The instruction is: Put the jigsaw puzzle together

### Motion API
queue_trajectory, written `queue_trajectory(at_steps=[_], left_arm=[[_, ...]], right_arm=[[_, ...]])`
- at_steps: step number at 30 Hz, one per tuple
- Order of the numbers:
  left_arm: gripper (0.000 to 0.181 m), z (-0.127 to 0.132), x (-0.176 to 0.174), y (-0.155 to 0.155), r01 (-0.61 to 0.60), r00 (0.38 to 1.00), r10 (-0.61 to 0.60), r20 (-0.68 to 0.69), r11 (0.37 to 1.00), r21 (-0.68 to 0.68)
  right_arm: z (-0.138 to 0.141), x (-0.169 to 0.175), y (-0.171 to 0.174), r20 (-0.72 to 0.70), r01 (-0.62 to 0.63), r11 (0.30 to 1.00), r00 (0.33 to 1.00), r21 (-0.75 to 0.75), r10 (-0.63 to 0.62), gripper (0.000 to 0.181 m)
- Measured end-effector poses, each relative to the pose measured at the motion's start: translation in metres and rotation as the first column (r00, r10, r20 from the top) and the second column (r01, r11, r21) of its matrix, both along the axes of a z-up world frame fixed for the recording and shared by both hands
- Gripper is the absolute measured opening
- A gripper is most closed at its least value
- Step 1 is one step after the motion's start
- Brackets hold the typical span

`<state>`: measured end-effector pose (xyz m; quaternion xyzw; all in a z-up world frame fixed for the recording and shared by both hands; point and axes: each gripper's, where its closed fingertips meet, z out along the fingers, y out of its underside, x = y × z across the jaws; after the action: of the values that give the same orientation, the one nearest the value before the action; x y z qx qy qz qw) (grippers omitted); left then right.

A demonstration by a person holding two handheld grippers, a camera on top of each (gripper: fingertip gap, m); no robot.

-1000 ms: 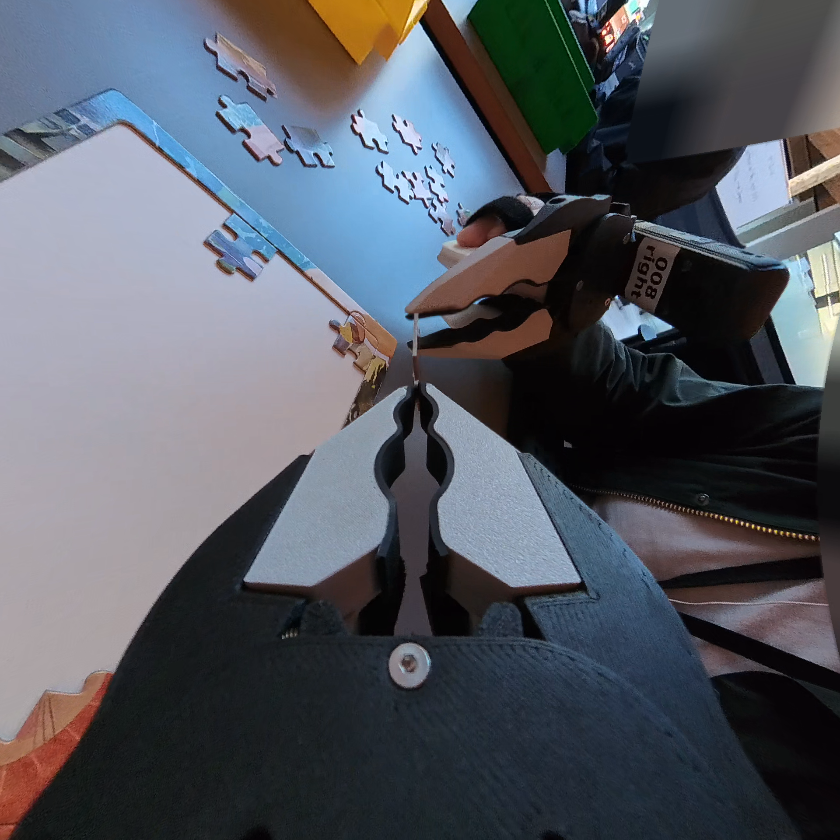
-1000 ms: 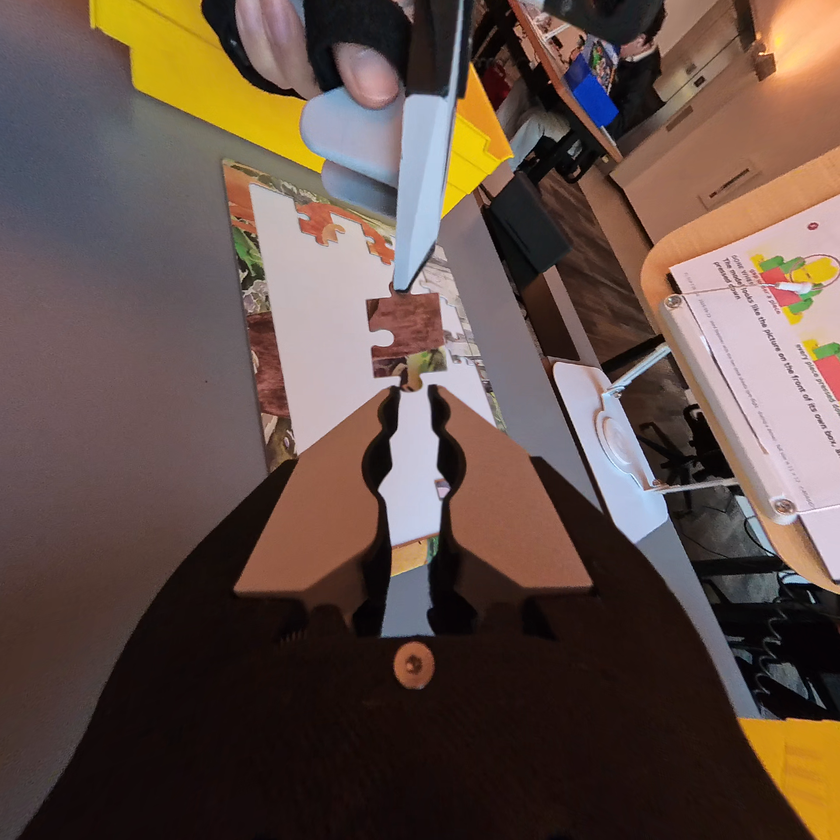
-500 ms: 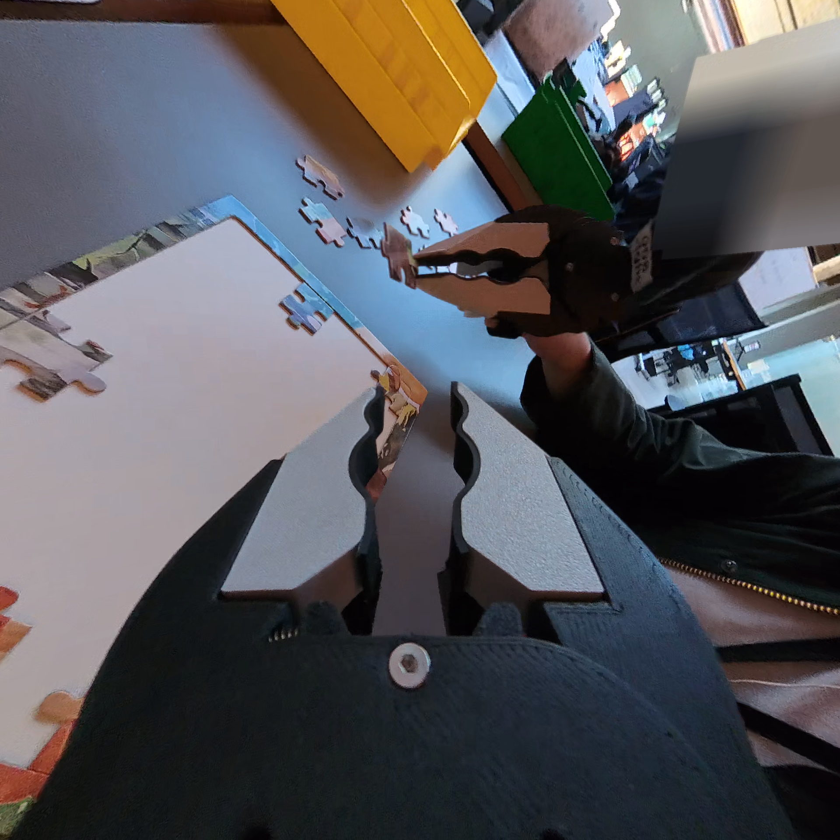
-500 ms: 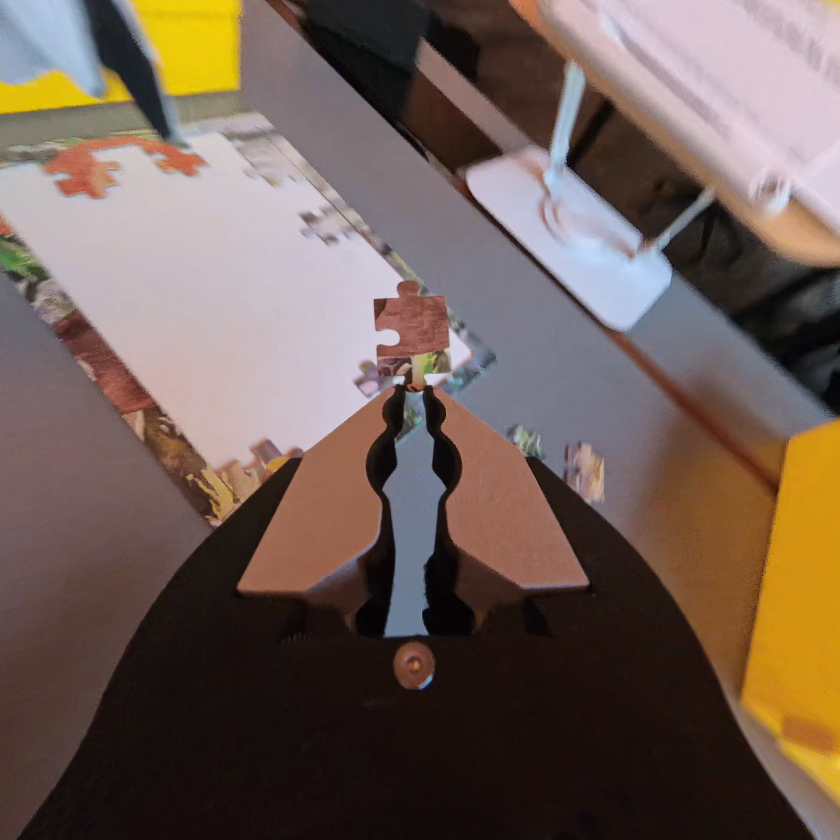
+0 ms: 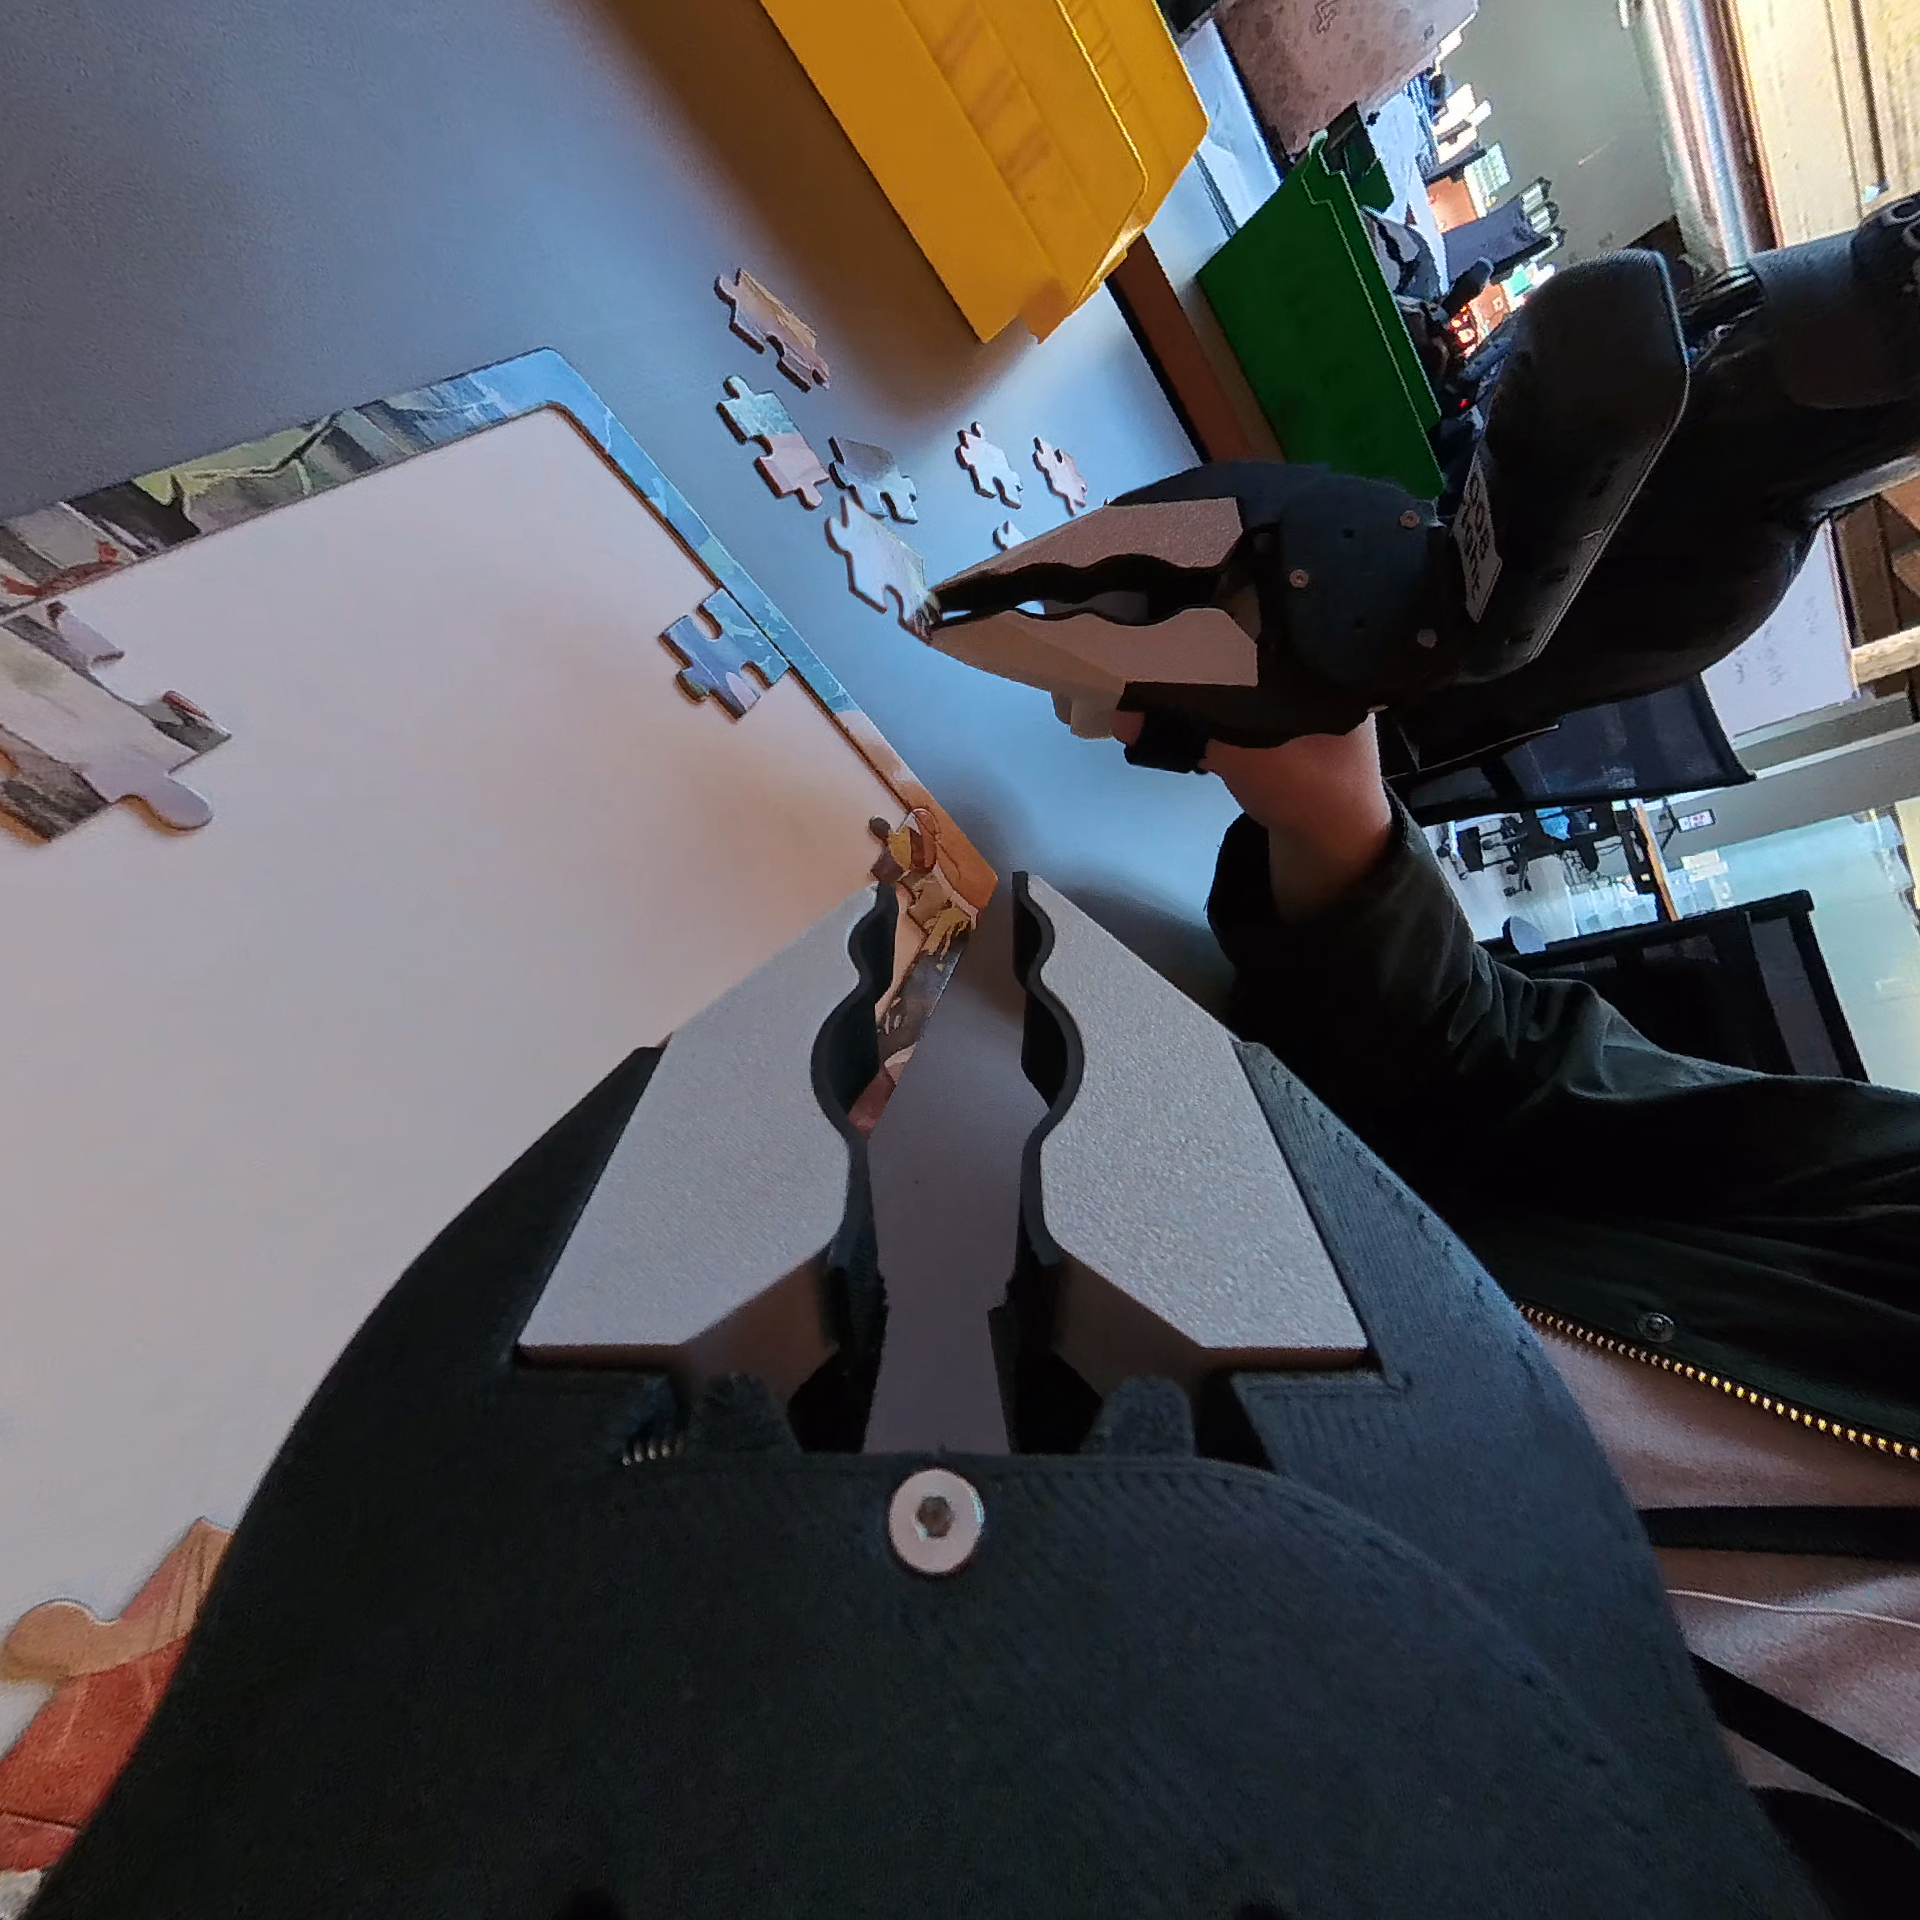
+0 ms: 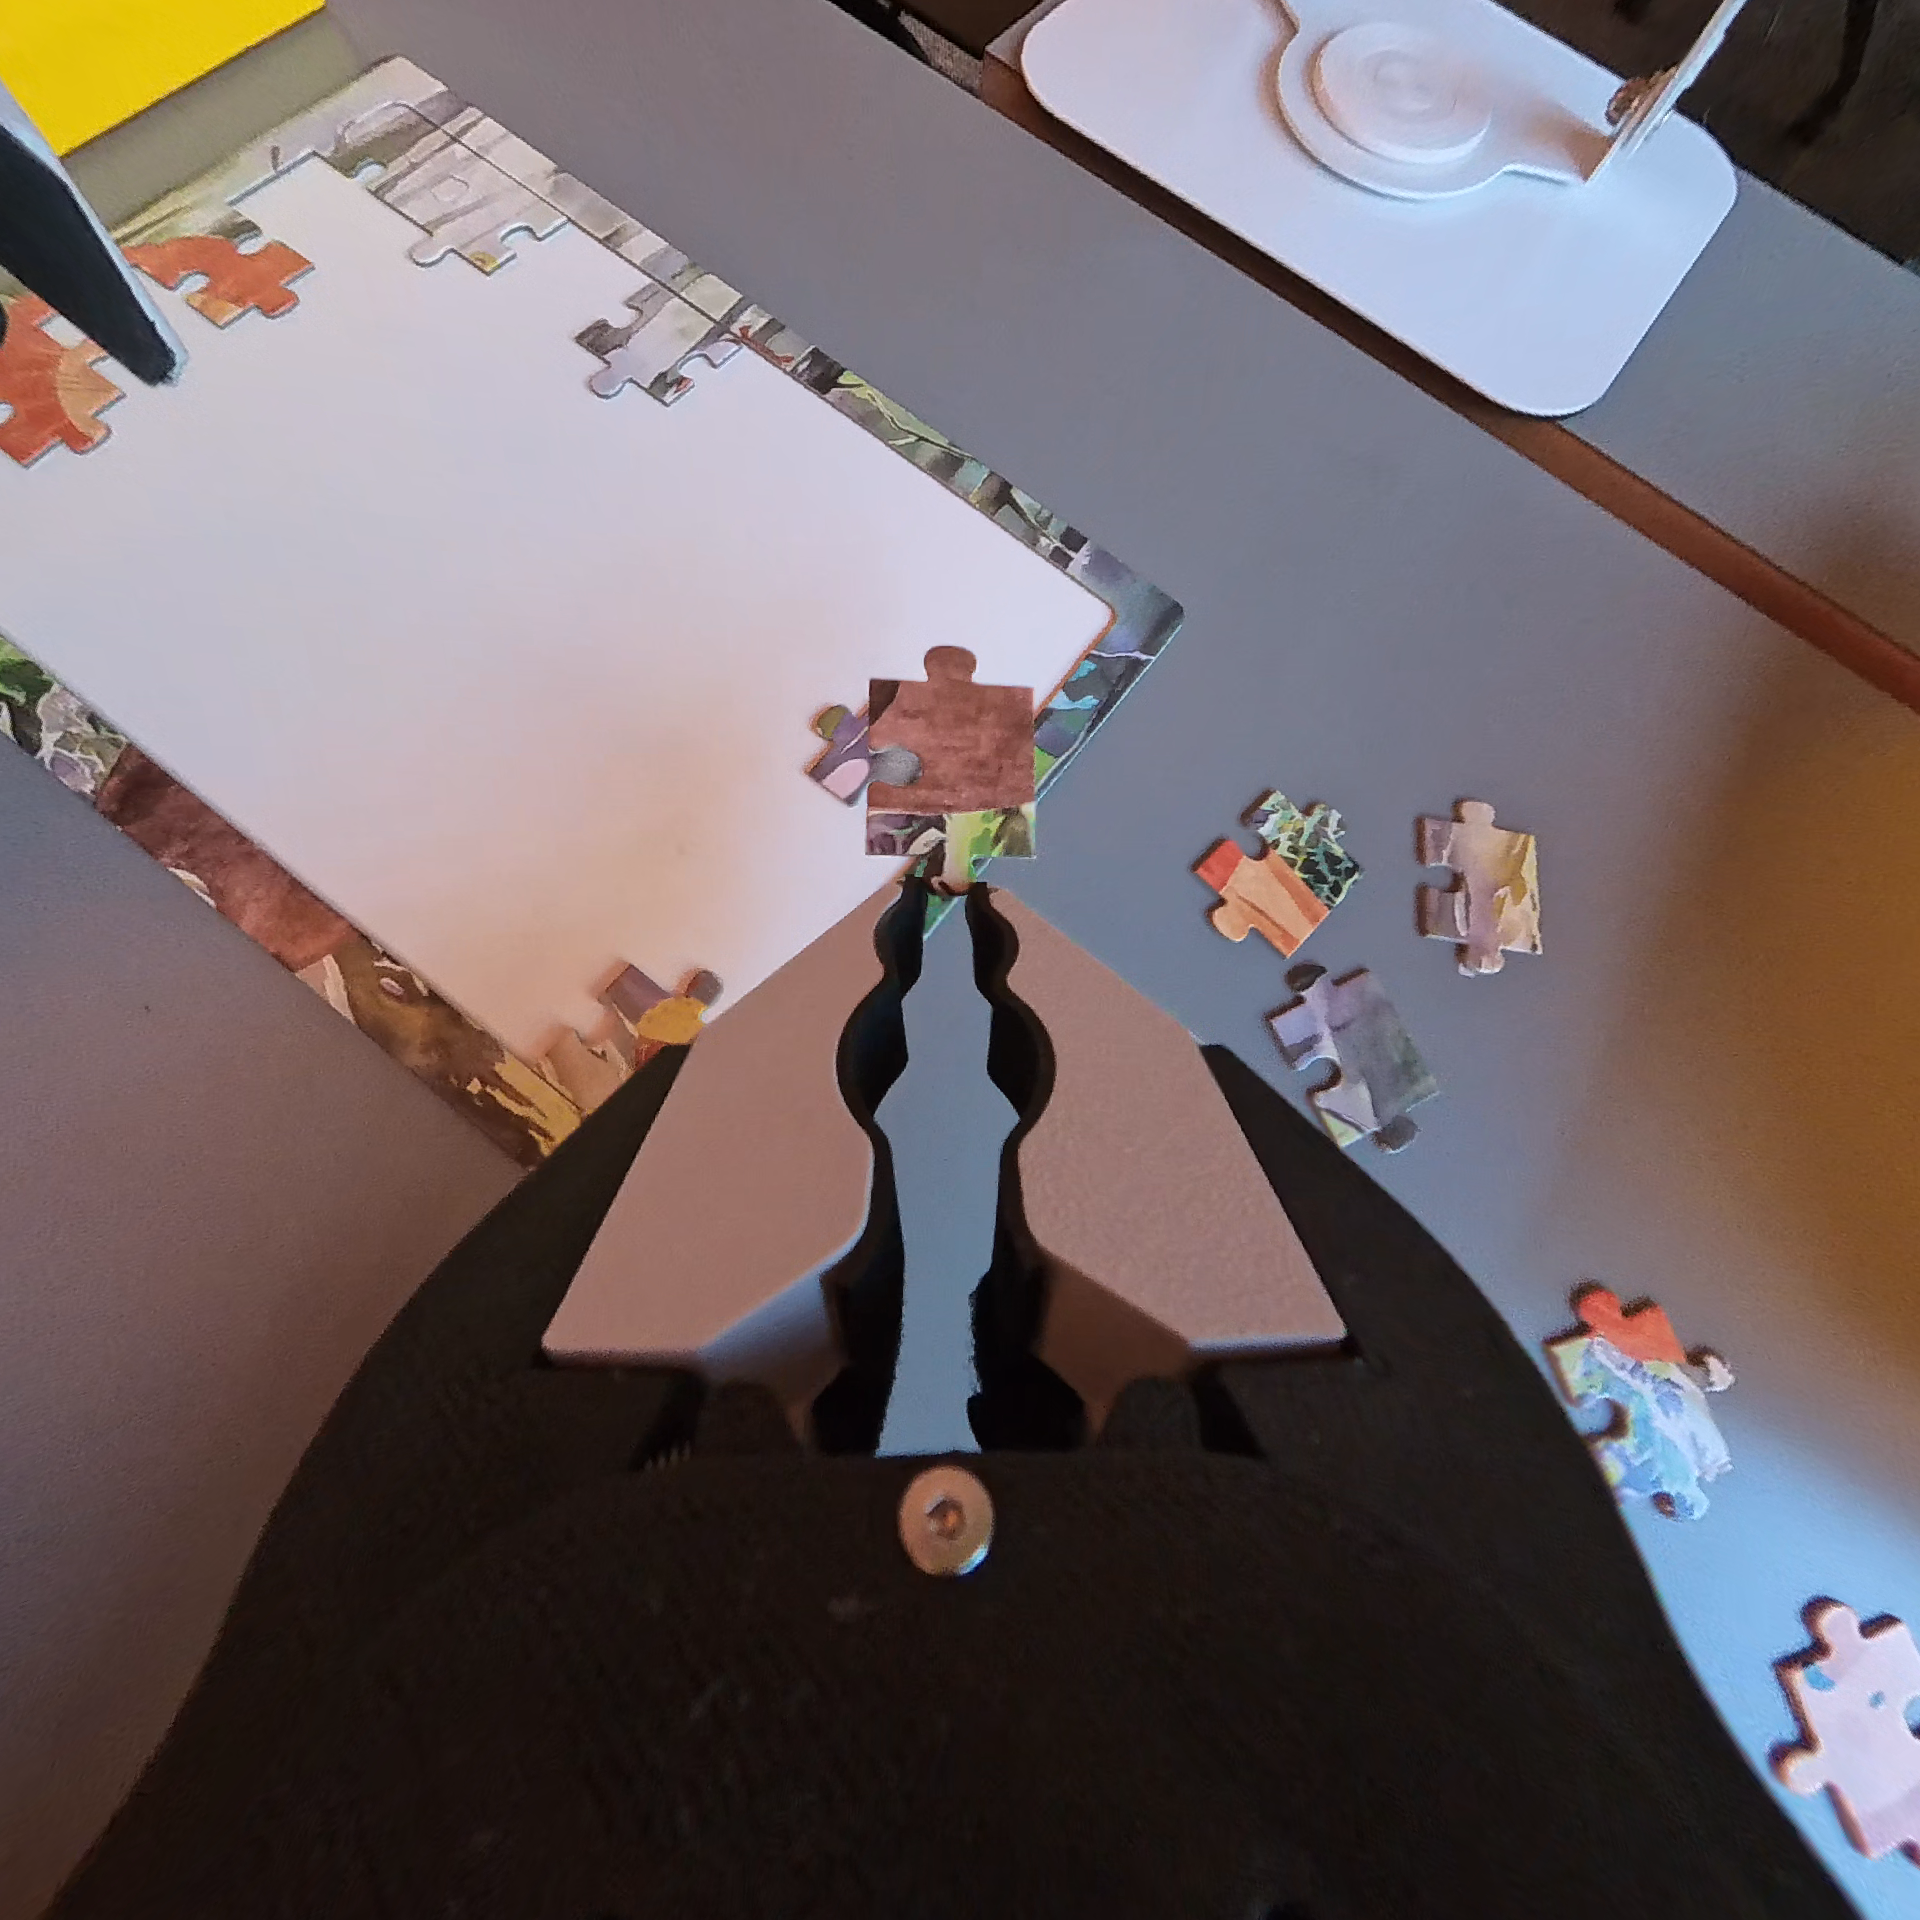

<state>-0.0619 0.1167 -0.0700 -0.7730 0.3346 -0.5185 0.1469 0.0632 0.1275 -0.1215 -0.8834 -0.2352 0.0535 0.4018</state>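
My right gripper (image 6: 943, 888) is shut on a brown and green puzzle piece (image 6: 951, 764) and holds it above the near right corner of the puzzle board (image 6: 468, 582). In the left wrist view the right gripper (image 5: 933, 615) holds the same piece (image 5: 881, 556) above the table, just beyond the board (image 5: 416, 831). My left gripper (image 5: 951, 891) is open and empty over the board's corner. A few pieces sit in the frame, such as a blue one (image 5: 722, 665) and red ones (image 6: 223, 275). Loose pieces (image 6: 1283, 878) lie on the grey table.
More loose pieces (image 5: 774, 447) lie beyond the board. A yellow bin (image 5: 997, 156) and a green bin (image 5: 1320, 322) stand at the table's far edge. A white stand base (image 6: 1382, 187) sits past the board. One left gripper finger (image 6: 114, 301) shows over the board. About 15 cm separates my left fingertips from my right.
My left gripper let go of the piece and opened. My right gripper closed on the piece, took it over and swung it toward the board's corner.
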Motion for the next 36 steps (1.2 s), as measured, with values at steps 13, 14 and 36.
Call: queue_trajectory(at_steps=[13, 14, 36], left_arm=[[0.018, -0.005, -0.002, 0.002, -0.007, 1.000, 0.007, -0.012, 1.000, -0.025], [0.018, -0.005, -0.002, 0.002, -0.008, 1.000, 0.008, -0.014, 1.000, -0.027], [0.001, 0.156, -0.088, 0.017, -0.279, 0.907, 0.185, 0.377, 0.937, 0.211]], right_arm=[[-0.018, -0.004, 0.004, -0.022, 0.060, 0.997, 0.998, -0.055, -0.061, 0.008], [-0.020, -0.003, 0.007, -0.024, 0.068, 0.996, 0.997, -0.056, -0.069, 0.008], [-0.018, -0.082, 0.077, 0.184, -0.523, 0.845, 0.825, -0.109, 0.534, 0.008]])
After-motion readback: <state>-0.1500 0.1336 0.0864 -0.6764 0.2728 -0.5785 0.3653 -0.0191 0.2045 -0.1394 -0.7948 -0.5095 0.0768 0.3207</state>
